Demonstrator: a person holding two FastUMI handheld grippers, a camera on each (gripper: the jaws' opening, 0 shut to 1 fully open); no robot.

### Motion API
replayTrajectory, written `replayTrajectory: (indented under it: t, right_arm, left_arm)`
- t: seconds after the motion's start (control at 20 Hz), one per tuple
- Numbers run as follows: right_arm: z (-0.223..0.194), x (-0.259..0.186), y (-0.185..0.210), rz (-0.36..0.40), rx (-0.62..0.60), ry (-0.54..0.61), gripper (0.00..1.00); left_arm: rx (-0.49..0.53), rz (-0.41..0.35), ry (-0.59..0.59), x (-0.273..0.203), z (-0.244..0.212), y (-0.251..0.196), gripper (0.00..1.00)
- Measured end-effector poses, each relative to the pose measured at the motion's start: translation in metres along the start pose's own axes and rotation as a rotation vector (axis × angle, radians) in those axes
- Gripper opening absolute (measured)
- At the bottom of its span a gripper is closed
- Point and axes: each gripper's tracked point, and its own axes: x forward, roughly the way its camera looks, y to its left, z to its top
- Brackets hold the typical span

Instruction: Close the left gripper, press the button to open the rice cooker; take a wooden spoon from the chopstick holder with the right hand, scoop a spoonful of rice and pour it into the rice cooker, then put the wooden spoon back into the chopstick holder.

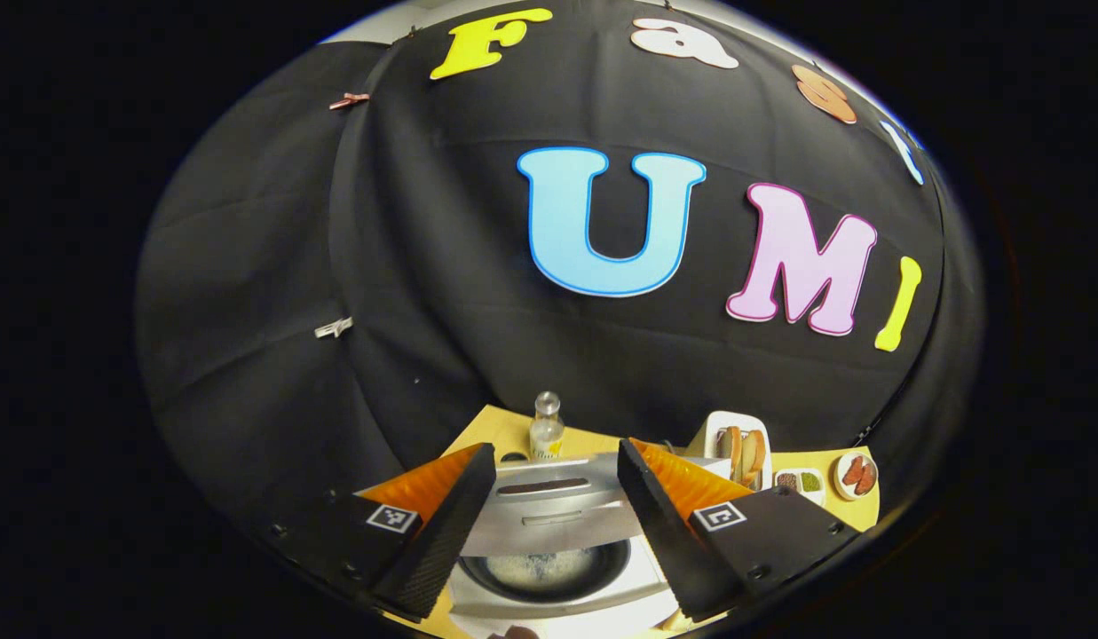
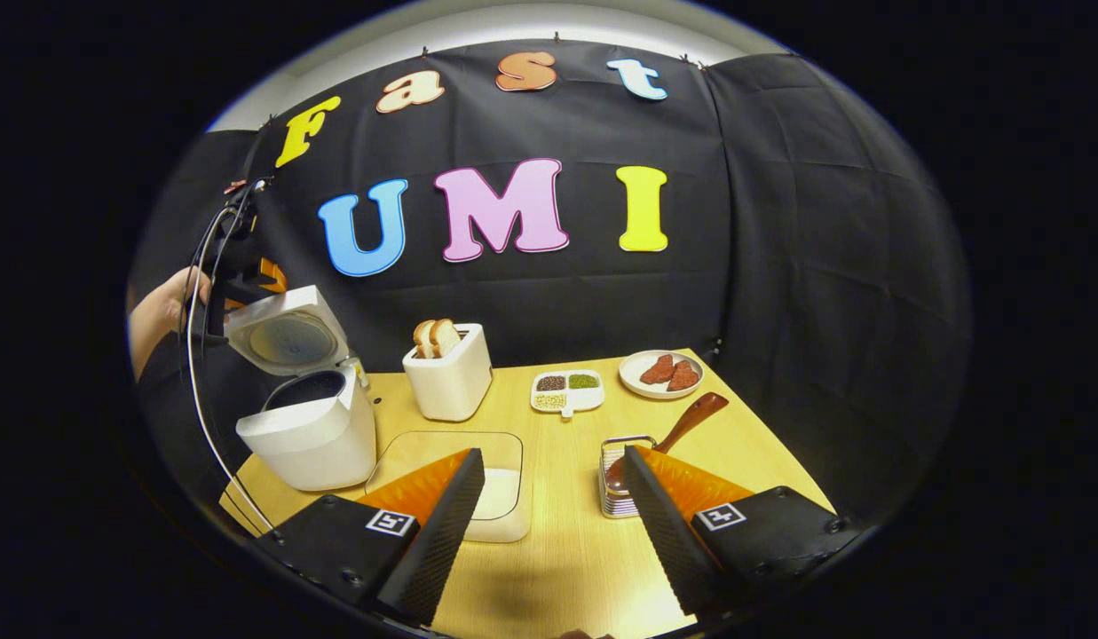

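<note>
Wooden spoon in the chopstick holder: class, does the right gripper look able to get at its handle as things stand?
Probably yes. The right gripper is open, and the wooden spoon leans out of the chopstick holder just ahead, its handle free above the table with nothing across it.

On the desk (image 2: 566, 550) I count: one rice cooker (image 2: 313, 430); one toaster (image 2: 451, 377) with two bread slices (image 2: 435, 337); one three-part dish of grains (image 2: 566, 390); one plate (image 2: 642, 382) bearing two red pieces (image 2: 671, 371); one clear tub of rice (image 2: 491, 488); one chopstick holder (image 2: 615, 484); one wooden spoon (image 2: 682, 426); one glass bottle (image 1: 546, 426).
</note>
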Motion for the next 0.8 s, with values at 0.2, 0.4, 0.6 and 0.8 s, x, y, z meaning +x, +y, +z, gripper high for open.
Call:
replayTrajectory:
  t: [0.2,0.4,0.6,0.8]
  right_arm:
    - [-0.011,0.005,0.005,0.059,0.0,0.045,0.98]
    - [-0.013,0.005,0.003,0.09,-0.022,0.058,0.99]
    - [-0.018,0.001,-0.009,0.091,-0.036,0.069,0.99]
    - [-0.021,-0.001,-0.023,0.076,-0.029,0.077,0.99]
  left_arm:
    - [0.0,0.039,0.014,-0.013,-0.051,-0.005,0.97]
    - [0.019,0.051,0.049,-0.013,-0.094,-0.009,0.98]
    - [0.029,0.055,0.056,-0.01,-0.125,-0.009,0.98]
    - [0.056,0.061,0.106,-0.004,-0.163,-0.009,0.99]
